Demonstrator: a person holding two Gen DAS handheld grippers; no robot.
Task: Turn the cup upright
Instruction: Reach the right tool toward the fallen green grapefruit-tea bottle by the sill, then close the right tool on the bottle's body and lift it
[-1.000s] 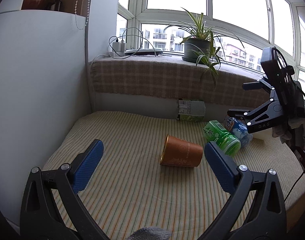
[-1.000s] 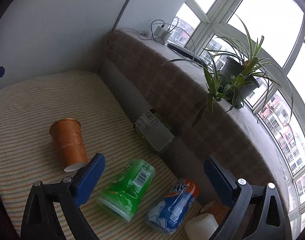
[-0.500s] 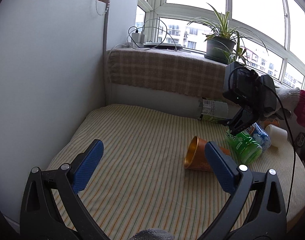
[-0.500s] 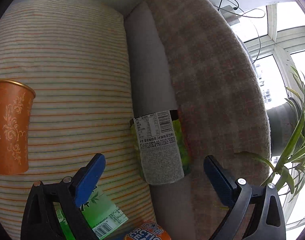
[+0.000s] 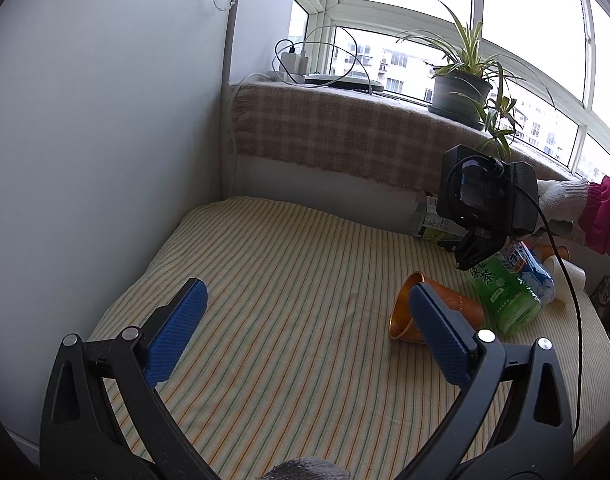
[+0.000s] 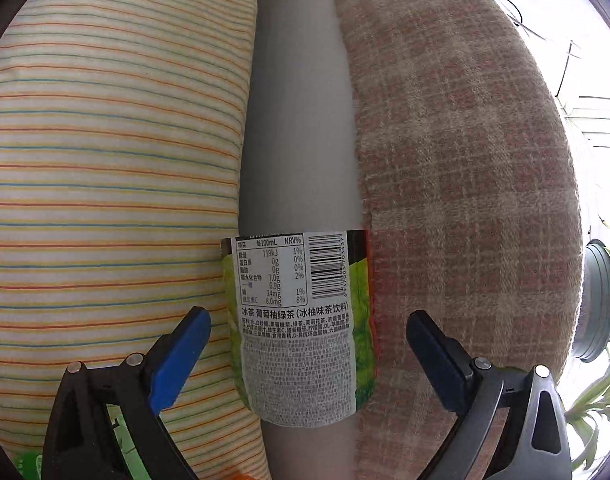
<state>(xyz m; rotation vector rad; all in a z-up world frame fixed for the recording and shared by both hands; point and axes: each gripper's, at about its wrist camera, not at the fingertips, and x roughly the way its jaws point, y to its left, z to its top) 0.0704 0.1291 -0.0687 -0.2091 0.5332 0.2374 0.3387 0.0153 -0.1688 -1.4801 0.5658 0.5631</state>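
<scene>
An orange cup (image 5: 405, 316) lies on its side on the striped cushion (image 5: 289, 280), its mouth facing left, partly behind my left gripper's right finger. My left gripper (image 5: 305, 320) is open and empty, low over the cushion, left of the cup. My right gripper (image 6: 307, 344) is open, its jaws on either side of a green tea cup with a printed label (image 6: 301, 320) that lies in the gap at the cushion's back edge, without touching it. The right gripper's body (image 5: 485, 208) shows in the left wrist view above the cups.
A green cup (image 5: 505, 300) and a blue cup (image 5: 533, 268) lie on their sides right of the orange cup, with a white cup (image 5: 565, 280) beyond. A plaid cloth (image 5: 345, 132) covers the sill, holding a potted plant (image 5: 461, 92) and chargers (image 5: 293, 64). A white wall (image 5: 105, 140) borders the left.
My right gripper has moved toward the labelled green tea cup, which now sits between its jaws. My left gripper has swung left, so the orange cup sits further right in its view.
</scene>
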